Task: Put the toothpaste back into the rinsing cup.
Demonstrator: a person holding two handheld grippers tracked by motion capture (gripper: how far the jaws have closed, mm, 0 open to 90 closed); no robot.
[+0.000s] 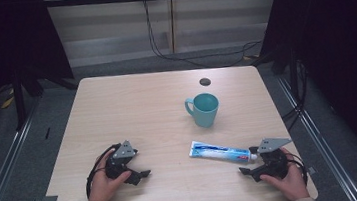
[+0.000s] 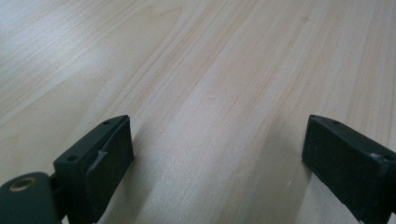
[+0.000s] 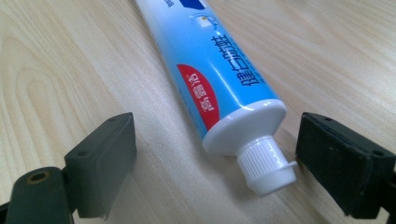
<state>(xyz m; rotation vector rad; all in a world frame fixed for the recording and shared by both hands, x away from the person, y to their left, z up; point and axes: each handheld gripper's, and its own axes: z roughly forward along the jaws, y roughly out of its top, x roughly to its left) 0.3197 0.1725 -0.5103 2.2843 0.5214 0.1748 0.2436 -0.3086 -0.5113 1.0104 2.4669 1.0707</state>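
A blue and white toothpaste tube (image 1: 220, 152) lies flat on the wooden table (image 1: 142, 109), with its white cap pointing right. My right gripper (image 1: 248, 160) rests at the table's front right and is open. In the right gripper view the tube's cap (image 3: 266, 170) sits between the jaws of my right gripper (image 3: 219, 168), close to the right one, and the pads do not press on it. My left gripper (image 1: 140, 165) rests at the front left, jaws pointing right. It is open over bare wood in the left gripper view (image 2: 215, 154).
A teal mug (image 1: 202, 109) stands upright behind the tube, right of the table's middle, handle to the left. A small dark round hole (image 1: 205, 81) sits near the far edge. Black cables (image 1: 161, 52) run over the floor behind the table.
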